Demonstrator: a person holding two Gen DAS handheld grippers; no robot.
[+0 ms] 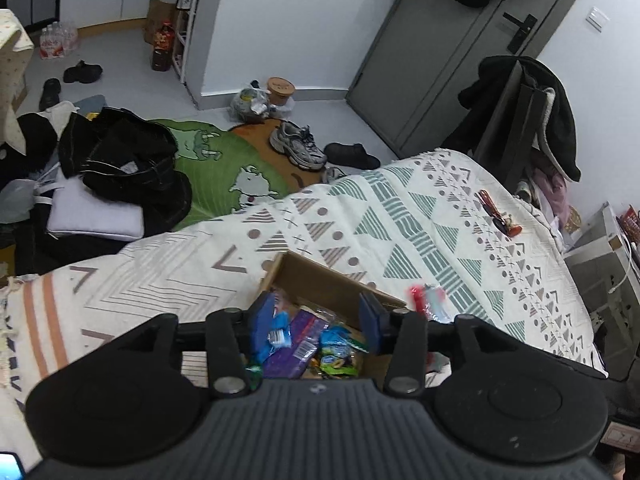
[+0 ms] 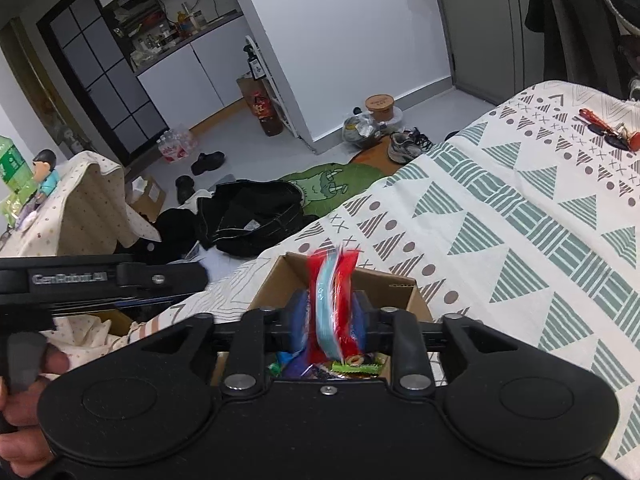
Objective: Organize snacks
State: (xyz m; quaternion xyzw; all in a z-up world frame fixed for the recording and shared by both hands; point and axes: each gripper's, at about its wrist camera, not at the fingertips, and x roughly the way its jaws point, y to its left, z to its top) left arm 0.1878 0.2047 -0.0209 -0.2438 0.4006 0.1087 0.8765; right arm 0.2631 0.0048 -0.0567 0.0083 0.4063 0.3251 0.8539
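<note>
An open cardboard box [image 1: 320, 280] [image 2: 384, 280] sits on the patterned bedspread [image 1: 400, 208] [image 2: 520, 220]. It holds several colourful snack packets [image 1: 304, 340] [image 2: 340, 366]. My left gripper [image 1: 316, 316] hangs open over the box, nothing between its blue pads. My right gripper [image 2: 332, 312] is shut on a red and light-blue snack packet [image 2: 334, 296], held upright above the box. In the left wrist view a red and clear packet [image 1: 426, 300] shows just right of the box; I cannot tell if it is the same one.
A bunch of keys with red straps [image 1: 496, 212] [image 2: 608, 132] lies farther up the bed. Black clothes [image 1: 132, 160], sneakers [image 1: 298, 144] and a green rug [image 1: 224, 168] cover the floor beyond. A hand [image 2: 20, 420] holds the left gripper's body [image 2: 100, 280].
</note>
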